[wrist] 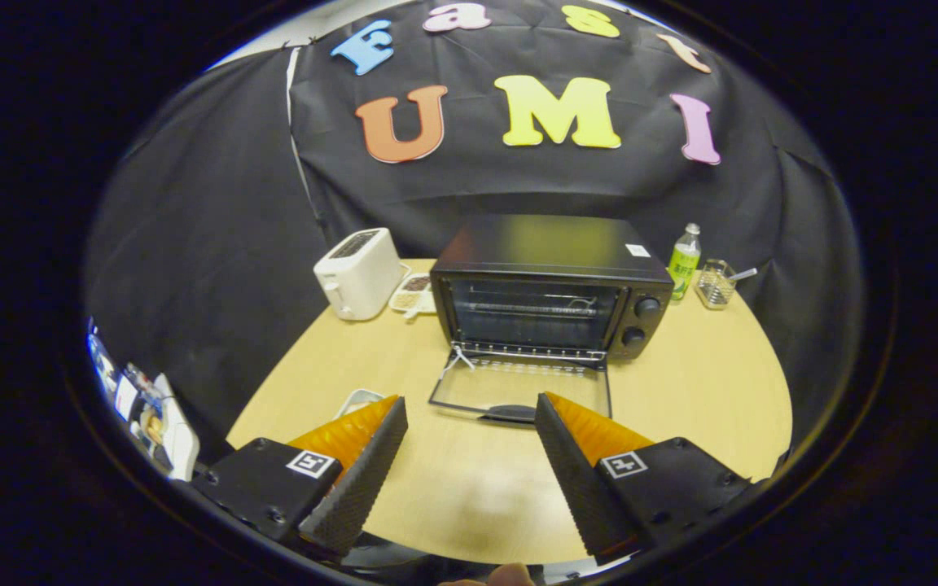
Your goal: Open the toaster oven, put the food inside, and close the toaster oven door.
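Observation:
A black toaster oven (550,285) stands on the round wooden table (705,382), beyond my fingers. Its glass door (518,391) lies folded down flat toward me, with the handle at its near edge. Inside, a wire rack shows. My gripper (469,415) is open above the table, its two orange-and-black fingers spread wide with nothing between them. The right fingertip (554,415) overlaps the door's near edge. A small white dish (357,401) peeks out just behind the left fingertip (392,415); what it holds is hidden.
A white pop-up toaster (357,273) sits left of the oven, with a small tray (414,295) of food beside it. A green-labelled bottle (685,262) and a clear container (716,283) stand to the oven's right. Clutter (151,419) lies off the table's left.

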{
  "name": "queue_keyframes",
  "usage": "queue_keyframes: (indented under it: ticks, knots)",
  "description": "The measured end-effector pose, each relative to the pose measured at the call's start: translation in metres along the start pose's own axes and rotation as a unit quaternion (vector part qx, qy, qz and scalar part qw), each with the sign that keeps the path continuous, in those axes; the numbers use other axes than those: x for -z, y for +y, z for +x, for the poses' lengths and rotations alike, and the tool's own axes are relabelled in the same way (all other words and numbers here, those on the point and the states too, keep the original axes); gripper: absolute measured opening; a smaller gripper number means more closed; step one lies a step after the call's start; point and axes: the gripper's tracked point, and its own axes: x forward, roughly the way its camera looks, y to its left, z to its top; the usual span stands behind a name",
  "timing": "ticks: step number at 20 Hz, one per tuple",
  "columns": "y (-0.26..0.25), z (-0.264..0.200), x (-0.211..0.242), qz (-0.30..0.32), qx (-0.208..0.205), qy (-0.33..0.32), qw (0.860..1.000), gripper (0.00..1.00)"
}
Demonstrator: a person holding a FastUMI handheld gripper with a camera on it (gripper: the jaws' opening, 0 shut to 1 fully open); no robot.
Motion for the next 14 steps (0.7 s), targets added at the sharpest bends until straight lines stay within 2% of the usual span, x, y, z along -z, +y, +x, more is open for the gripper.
queue_keyframes:
  ticks: [6,11,14]
  knots:
    - [0.052,0.022,0.022,0.064,-0.090,0.082,0.990,1.00]
    - [0.087,0.071,0.067,0.135,-0.133,0.182,0.965,0.98]
    - [0.100,0.093,0.090,0.177,-0.153,0.235,0.943,0.97]
